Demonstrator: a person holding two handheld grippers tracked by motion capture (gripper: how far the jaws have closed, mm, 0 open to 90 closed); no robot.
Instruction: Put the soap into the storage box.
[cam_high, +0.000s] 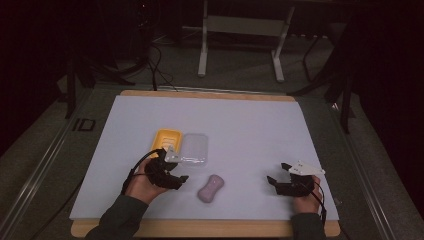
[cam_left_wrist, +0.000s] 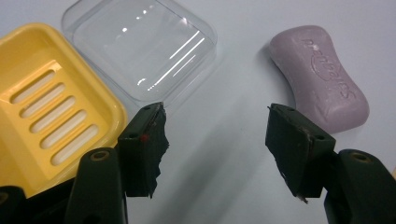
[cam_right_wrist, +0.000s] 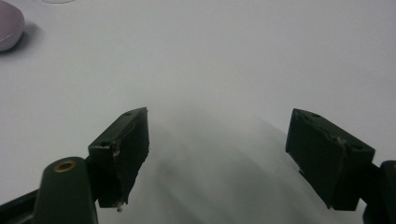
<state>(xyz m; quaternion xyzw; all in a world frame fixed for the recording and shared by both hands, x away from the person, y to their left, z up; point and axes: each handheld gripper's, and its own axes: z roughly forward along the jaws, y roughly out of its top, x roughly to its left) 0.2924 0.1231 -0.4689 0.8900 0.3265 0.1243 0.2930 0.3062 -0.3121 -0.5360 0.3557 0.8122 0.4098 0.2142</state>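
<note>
White mat (cam_high: 250, 125); left tool (cam_left_wrist: 215, 140) gapes empty beside embossed soap (cam_left_wrist: 322, 79); right tool (cam_right_wrist: 217, 154) open, empty.

Pale lilac on the soap bar (cam_left_wrist: 320, 77), with raised lettering pressed into the same colour. Bright yellow throughout the soap dish (cam_left_wrist: 44, 116), its slots showing paler. Clear and colourless across the lid (cam_left_wrist: 140, 49), streaked with white glints. Black on the left gripper (cam_left_wrist: 215, 140) and right gripper (cam_right_wrist: 217, 154) alike. White over the table sheet (cam_high: 250, 120), edged in light wood.
</note>
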